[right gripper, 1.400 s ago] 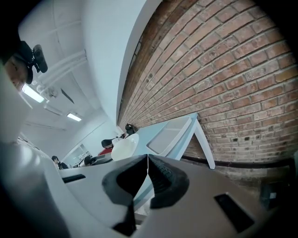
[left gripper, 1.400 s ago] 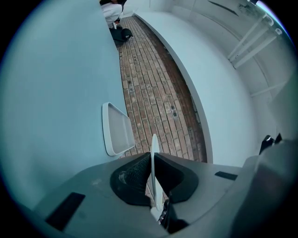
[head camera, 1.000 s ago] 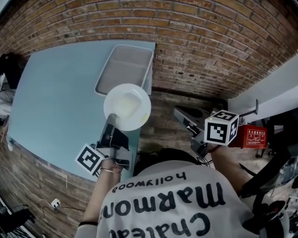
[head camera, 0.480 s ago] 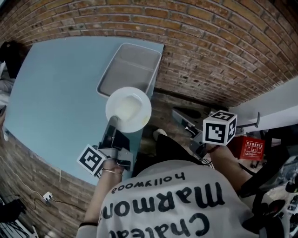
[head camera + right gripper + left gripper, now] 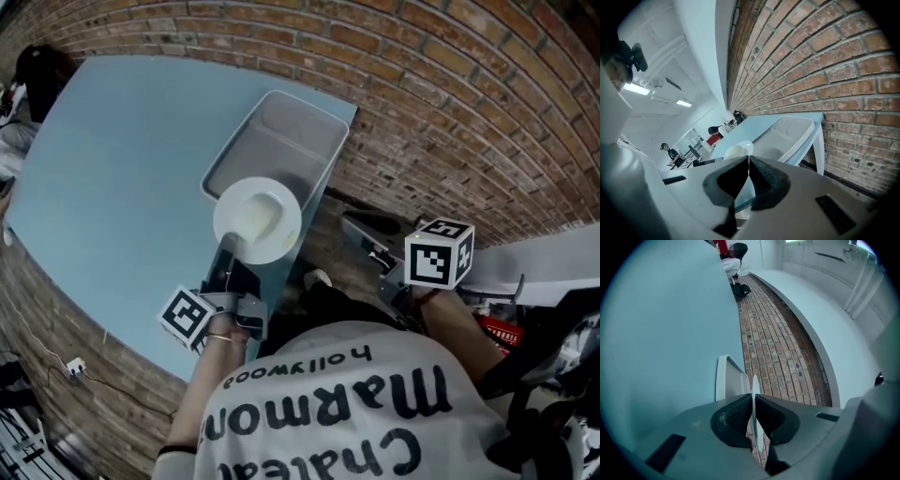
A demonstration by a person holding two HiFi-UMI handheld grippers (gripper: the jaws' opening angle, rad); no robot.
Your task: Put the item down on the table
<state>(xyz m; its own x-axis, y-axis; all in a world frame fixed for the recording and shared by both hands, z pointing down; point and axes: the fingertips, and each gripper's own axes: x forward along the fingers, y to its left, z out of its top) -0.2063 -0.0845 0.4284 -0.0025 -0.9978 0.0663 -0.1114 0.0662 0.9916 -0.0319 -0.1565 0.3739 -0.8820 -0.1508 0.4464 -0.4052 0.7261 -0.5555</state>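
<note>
A white plate (image 5: 258,222) is pinched by its near rim in my left gripper (image 5: 228,255), which is shut on it. The plate lies about level over the near edge of the light blue table (image 5: 112,169), overlapping the near end of a grey tray (image 5: 277,145); I cannot tell whether it touches either. In the left gripper view the plate (image 5: 754,390) shows edge-on between the pads of the left gripper (image 5: 753,401). My right gripper (image 5: 354,227) hangs off the table over the brick floor, shut on nothing. The right gripper view shows the right gripper (image 5: 748,161) closed, with the plate (image 5: 737,151) beyond.
The empty grey tray (image 5: 792,133) sits at the table's corner (image 5: 754,126). Brick floor (image 5: 450,112) lies beyond the table edge. A seated person in dark clothes (image 5: 37,70) is at the table's far end. A red box (image 5: 494,325) lies at the right.
The plate stays gripped in the left gripper at about the same spot. The table and tray have swung slightly clockwise in the head view. The right gripper has hardly moved.
</note>
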